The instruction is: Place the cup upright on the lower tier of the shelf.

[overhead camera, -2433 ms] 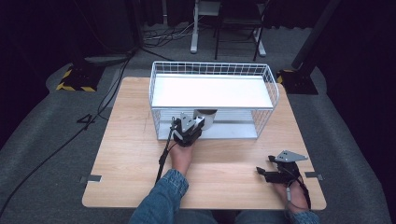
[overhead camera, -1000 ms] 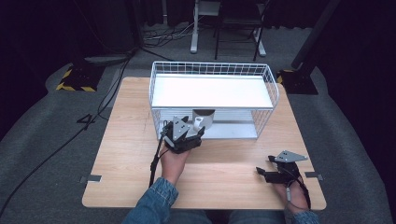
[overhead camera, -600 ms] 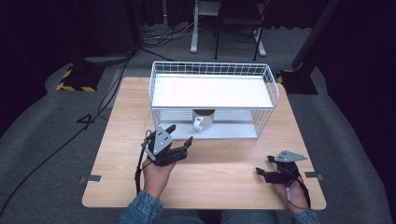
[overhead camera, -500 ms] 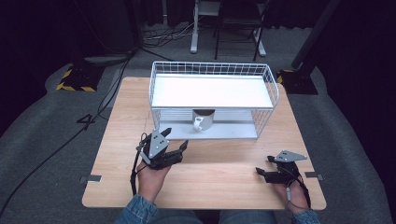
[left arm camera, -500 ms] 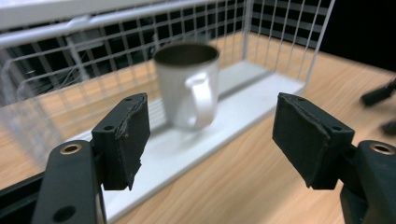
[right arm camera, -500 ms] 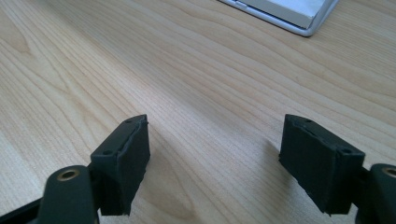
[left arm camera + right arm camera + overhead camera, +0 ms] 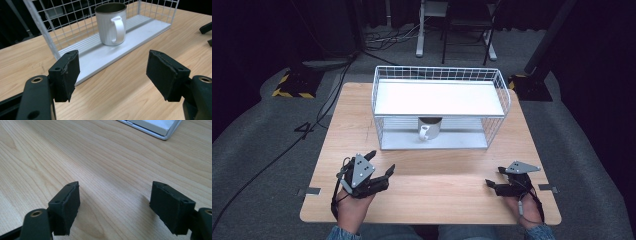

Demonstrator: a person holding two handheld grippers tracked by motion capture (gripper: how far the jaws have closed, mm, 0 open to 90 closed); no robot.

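Note:
A white mug (image 7: 429, 129) (image 7: 111, 23) with a dark inside stands upright on the lower shelf of a white wire rack (image 7: 439, 106) (image 7: 52, 47), its handle facing the front. My left gripper (image 7: 381, 165) (image 7: 113, 72) is open and empty over the wooden table (image 7: 357, 115), well in front of the rack and left of the mug. My right gripper (image 7: 493, 178) (image 7: 116, 206) rests open and empty low over the table near the front right corner.
The rack's white upper shelf (image 7: 439, 98) spans the table's back half. Cables (image 7: 322, 107) trail off the table's left side onto the grey floor. A corner of the rack's base (image 7: 160, 127) shows in the right gripper view.
My left gripper let go of the mug on the rack's lower shelf and drew back toward the front left of the table, now open. The right gripper has stayed put.

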